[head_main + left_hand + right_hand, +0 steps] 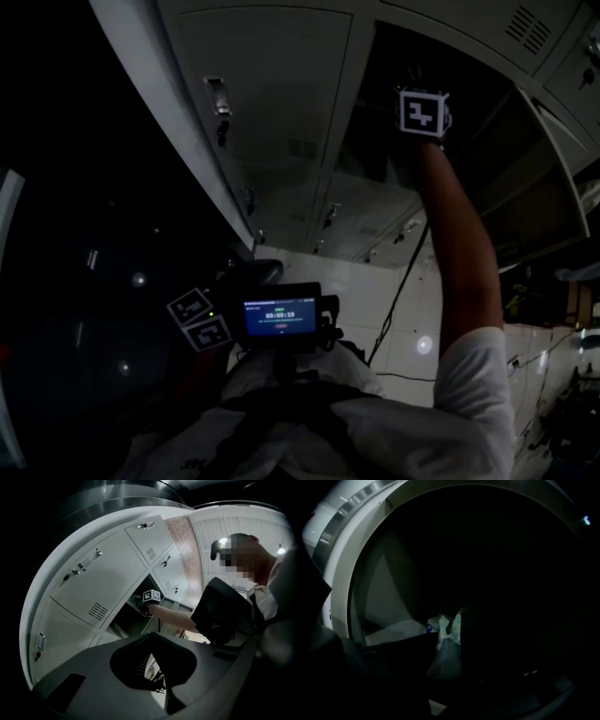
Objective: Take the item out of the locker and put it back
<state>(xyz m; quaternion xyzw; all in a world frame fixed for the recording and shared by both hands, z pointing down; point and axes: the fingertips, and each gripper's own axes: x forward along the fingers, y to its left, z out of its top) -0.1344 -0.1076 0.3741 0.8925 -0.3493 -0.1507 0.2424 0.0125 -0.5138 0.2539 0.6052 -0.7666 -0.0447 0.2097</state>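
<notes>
Our right hand-held gripper (449, 638) is inside the open locker (370, 597) with its jaws partly apart. The item (443, 623), a pale, crumpled bag, shows in the gap between them. It is too dark in there to see either pad pressing on it, so we read the grip as loose at best. From the jaw tips the bag lies dead ahead at twelve o'clock, towards the back of the locker floor (393, 629). It seems to stand with its bunched top at twelve and its body running down to six, so we judge its long axis as upright. Our left hand-held gripper (151, 639) hangs low at about eight o'clock in the head view, well apart from the locker. Its tips look closed on nothing. The right hand is plainly the nearer one.
</notes>
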